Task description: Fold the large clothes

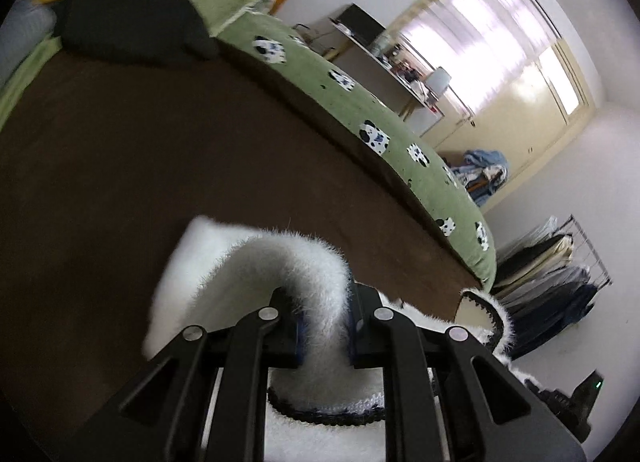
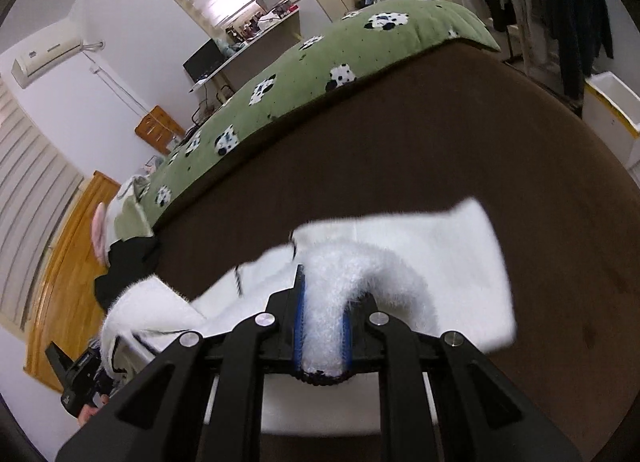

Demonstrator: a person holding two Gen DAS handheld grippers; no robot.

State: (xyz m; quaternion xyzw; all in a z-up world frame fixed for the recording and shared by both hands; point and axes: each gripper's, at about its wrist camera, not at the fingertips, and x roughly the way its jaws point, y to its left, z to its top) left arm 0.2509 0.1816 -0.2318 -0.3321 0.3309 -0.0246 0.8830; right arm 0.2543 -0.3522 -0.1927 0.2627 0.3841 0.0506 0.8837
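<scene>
A white fuzzy garment (image 1: 240, 274) with dark trim is held above a brown bed sheet (image 1: 120, 149). My left gripper (image 1: 325, 322) is shut on a fold of it near the trimmed edge. In the right wrist view the same garment (image 2: 440, 262) hangs over the brown sheet (image 2: 440, 133), and my right gripper (image 2: 322, 326) is shut on another thick fold of it. The left gripper (image 2: 76, 382) shows at the lower left of that view, at the garment's other end. The lower part of the garment is hidden behind both grippers.
A green blanket with cow patches (image 1: 360, 101) (image 2: 280, 81) lies along the far side of the bed. A black garment (image 1: 132, 17) (image 2: 128, 266) lies near the pillows. A desk (image 1: 384, 57), a clothes rack (image 1: 560, 262) and a wooden headboard (image 2: 72, 262) stand around the bed.
</scene>
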